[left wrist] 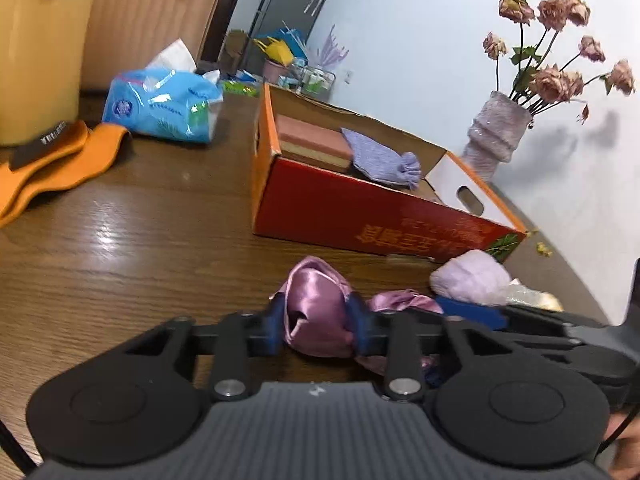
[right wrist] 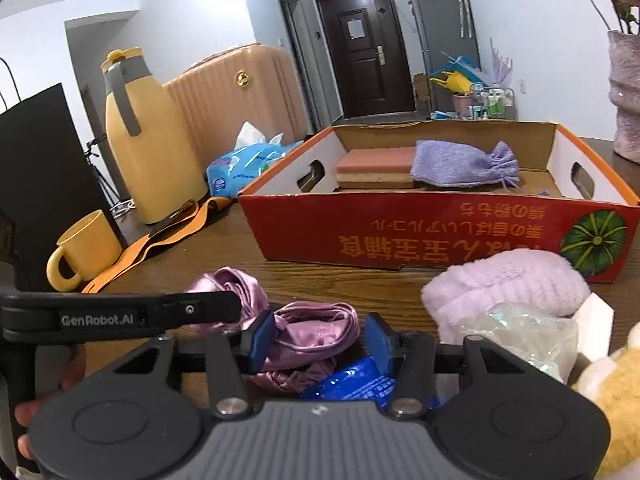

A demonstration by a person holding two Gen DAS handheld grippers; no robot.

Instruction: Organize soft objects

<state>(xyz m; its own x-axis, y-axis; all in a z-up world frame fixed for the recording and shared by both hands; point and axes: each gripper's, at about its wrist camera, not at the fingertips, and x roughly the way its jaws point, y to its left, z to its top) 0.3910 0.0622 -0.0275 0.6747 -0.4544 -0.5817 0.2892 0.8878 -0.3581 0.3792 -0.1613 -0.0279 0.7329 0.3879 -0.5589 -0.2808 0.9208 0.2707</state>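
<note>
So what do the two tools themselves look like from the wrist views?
Both match: the left tool and right tool have blue finger pads on black linkage arms with silver pivot bolts, round black discs either side, and a ribbed grey body. White "GenRobot.AI" lettering marks the left one's side.

One box (right wrist: 400, 232), two grippers, one mug (right wrist: 82, 248), one jug (right wrist: 148, 152), two sponges (right wrist: 376, 166)

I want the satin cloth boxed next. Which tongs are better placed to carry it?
Left. The left tongs are shut on the satin cloth, bunched between their pads. The right tongs only straddle its other end, open. The red box lies straight ahead.
</note>
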